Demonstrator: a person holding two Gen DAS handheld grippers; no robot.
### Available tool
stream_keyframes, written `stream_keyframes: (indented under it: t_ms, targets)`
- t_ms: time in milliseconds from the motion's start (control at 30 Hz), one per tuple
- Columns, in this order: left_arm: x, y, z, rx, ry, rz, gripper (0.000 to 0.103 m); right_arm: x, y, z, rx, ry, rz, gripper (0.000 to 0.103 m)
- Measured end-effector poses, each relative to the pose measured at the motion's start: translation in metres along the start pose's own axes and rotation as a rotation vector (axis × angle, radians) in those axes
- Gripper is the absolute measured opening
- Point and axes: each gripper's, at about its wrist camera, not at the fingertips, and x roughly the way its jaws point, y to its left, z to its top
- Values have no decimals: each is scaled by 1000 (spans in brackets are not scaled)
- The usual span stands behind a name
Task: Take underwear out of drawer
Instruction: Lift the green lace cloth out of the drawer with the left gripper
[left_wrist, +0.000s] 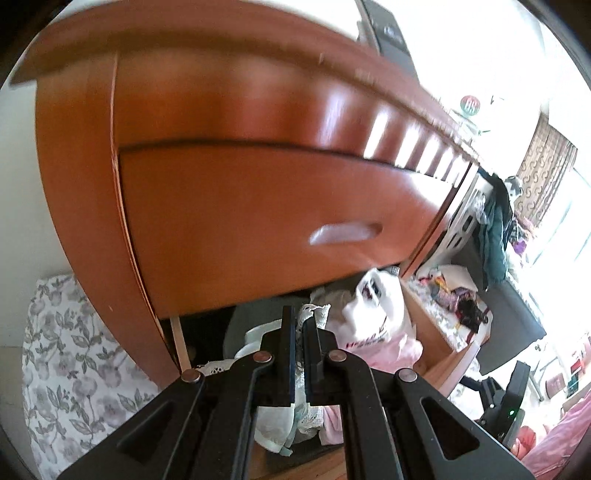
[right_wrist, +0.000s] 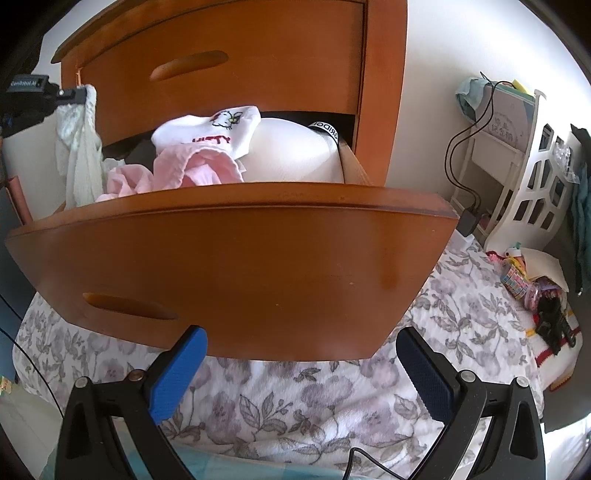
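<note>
A white lace-trimmed piece of underwear (left_wrist: 275, 424) hangs from my left gripper (left_wrist: 300, 319), whose jaws are shut on it. In the right wrist view the same garment (right_wrist: 78, 155) dangles from the left gripper (right_wrist: 72, 94) above the left end of the open wooden drawer (right_wrist: 258, 258). The drawer holds a white printed garment (right_wrist: 207, 133), pink clothes (right_wrist: 192, 166) and a white piece with a black waistband (right_wrist: 295, 155). My right gripper (right_wrist: 301, 336) stands open, low in front of the drawer's front panel, with nothing between its blue pads (right_wrist: 177, 373).
Above the open drawer is a closed drawer (right_wrist: 221, 66) of the same cabinet. A floral bedcover (right_wrist: 332, 398) lies under the drawer. To the right are a white bedside stand (right_wrist: 491, 155), a black charger on its cable (right_wrist: 469, 218) and small toys (right_wrist: 532, 291).
</note>
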Motion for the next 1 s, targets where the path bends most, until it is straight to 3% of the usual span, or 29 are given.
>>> stream_keyframes:
  t_ms: [600,1000]
  targets:
    - [-101,-33,44,67,-262,77,3,-5,1,1,6,-24,-10,103]
    - [-221,-97,43,160,-434,145,3,-20,2,-3,-13,-77,-28,103]
